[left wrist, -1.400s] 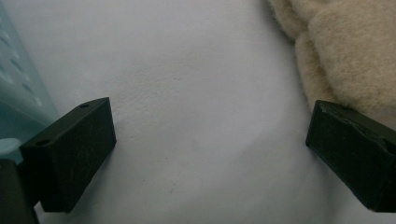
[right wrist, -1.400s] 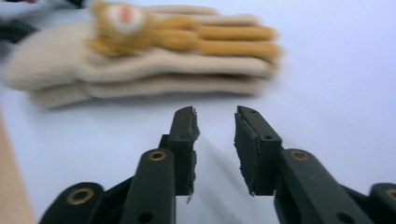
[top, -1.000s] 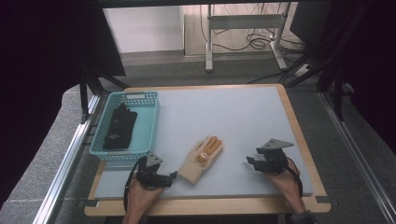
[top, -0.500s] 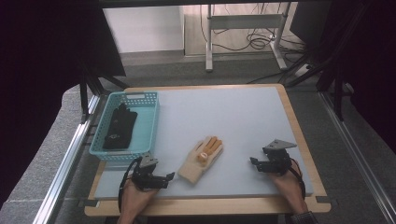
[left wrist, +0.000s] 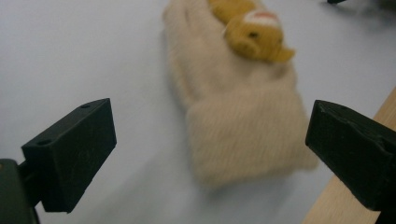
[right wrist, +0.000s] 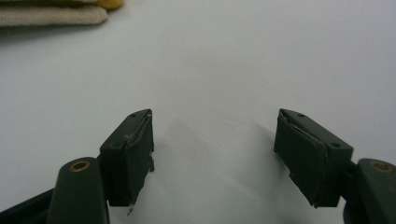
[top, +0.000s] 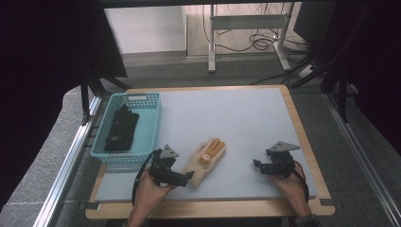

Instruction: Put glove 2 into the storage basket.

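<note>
The cream knit glove (top: 204,161) lay on the grey table (top: 246,123), cuff toward the person, orange-tipped fingers pointing away and right. The left gripper (top: 189,175) sat at that cuff, jaws wide with nothing between them, having just opened further — far nearer than the right gripper (top: 256,163), also spread and empty. One cream glove; one black glove (top: 121,129) in the single teal basket (top: 147,124).

One cream glove (top: 204,162) lies on the counter (top: 236,123), one teal basket (top: 130,126) holds one black glove (top: 121,131), and two grippers are present.
</note>
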